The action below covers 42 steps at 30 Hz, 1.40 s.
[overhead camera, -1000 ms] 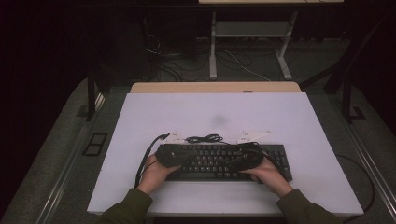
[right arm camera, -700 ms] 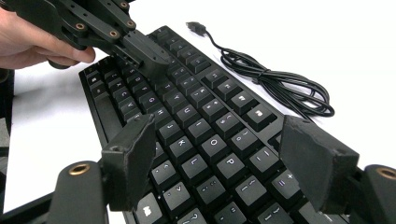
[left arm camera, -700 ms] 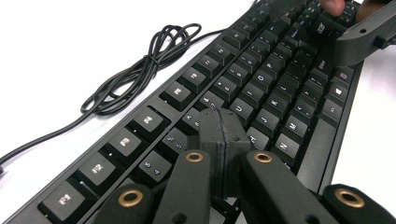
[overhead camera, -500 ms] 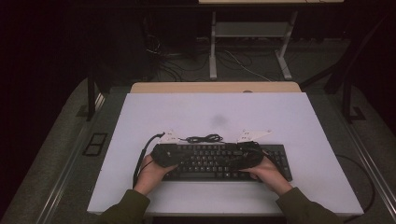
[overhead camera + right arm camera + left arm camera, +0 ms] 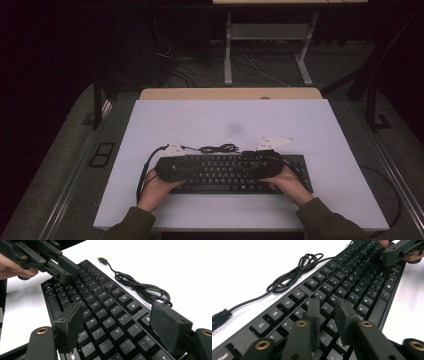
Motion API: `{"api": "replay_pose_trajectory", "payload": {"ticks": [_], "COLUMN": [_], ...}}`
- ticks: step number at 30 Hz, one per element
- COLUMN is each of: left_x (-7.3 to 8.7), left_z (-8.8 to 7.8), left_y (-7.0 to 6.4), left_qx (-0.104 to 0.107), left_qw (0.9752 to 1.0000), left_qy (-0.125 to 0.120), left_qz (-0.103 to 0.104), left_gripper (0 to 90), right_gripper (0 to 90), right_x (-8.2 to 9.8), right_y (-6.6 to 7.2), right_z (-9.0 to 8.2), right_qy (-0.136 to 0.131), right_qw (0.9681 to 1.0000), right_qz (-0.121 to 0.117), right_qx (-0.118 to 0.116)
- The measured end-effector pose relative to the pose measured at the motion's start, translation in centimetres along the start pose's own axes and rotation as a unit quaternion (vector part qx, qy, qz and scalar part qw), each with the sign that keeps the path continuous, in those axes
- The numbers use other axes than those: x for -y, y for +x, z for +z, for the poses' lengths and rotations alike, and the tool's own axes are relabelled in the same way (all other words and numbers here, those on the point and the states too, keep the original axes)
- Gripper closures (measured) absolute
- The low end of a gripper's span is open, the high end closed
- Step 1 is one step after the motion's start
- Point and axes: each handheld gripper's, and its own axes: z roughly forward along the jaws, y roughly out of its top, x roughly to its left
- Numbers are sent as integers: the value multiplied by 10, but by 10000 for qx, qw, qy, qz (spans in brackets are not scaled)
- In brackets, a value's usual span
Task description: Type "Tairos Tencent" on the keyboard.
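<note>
As the left claw (image 5: 328, 306) has just been opening a little above the flat black plastic keyboard (image 5: 225, 172), nothing between its jaws, a key press seems finished; the right claw (image 5: 117, 322) hovers wide open, empty.

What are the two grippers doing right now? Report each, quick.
Left gripper: fingers just been opening, narrow gap, nothing between them, over the keyboard.
Right gripper: open wide, holding nothing, above the keys.
</note>
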Motion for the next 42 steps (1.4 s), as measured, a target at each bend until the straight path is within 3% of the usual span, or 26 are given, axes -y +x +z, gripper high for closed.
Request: {"api": "replay_pose_trajectory", "payload": {"ticks": [9, 31, 42], "left_x": [0, 11, 18], "left_z": [-5, -18, -24], "left_y": [2, 1, 2], "left_qx": [-153, -132, -175], "left_qw": [9997, 9995, 9994], "left_qy": [-170, -293, -280], "left_qz": [-69, -76, -71], "left_gripper": [463, 297, 166], "right_gripper": [253, 247, 242], "right_x": [1, 9, 21], "right_y": [-3, -14, -20], "right_z": [-13, -40, -58], "right_qy": [-51, -201, -281], "right_qw": [9999, 9990, 9983], "right_qz": [4, 140, 178], "right_qx": [106, 362, 487]}}
